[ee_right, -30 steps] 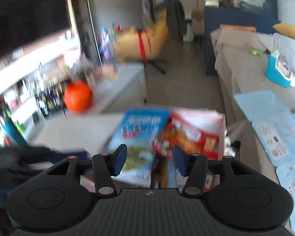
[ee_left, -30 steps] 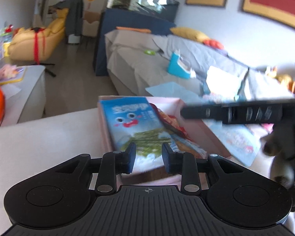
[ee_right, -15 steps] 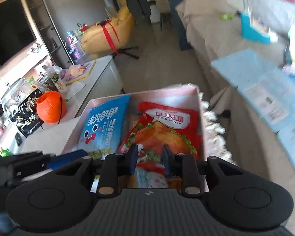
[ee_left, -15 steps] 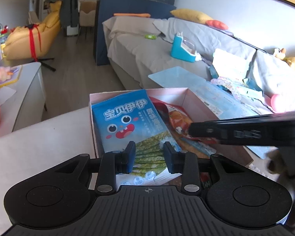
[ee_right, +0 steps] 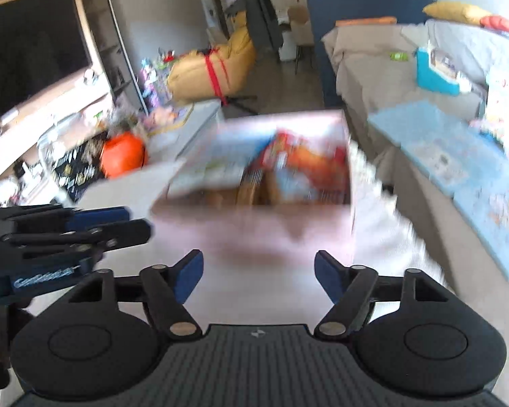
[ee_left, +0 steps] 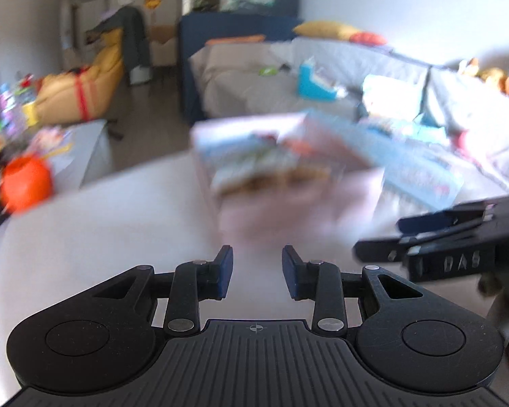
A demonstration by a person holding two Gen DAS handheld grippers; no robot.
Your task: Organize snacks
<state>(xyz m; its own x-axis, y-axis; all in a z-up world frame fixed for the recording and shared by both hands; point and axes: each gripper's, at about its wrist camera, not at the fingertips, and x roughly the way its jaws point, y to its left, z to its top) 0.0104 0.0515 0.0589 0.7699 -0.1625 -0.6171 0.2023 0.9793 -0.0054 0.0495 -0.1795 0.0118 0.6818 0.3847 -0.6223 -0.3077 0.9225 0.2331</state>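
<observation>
though blurred, box (ee_right: 322,217) lengthwise away

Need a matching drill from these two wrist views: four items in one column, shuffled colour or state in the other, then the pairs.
1. open cardboard snack box
2. round ball-like object on the side table
3. left gripper
4. right gripper

A. orange
B. jaws wide and opening, nothing between
C. pale pink, snack packets inside
D. jaws narrowly apart, nothing between

Pairs: 1-C, 2-A, 3-D, 4-B
</observation>
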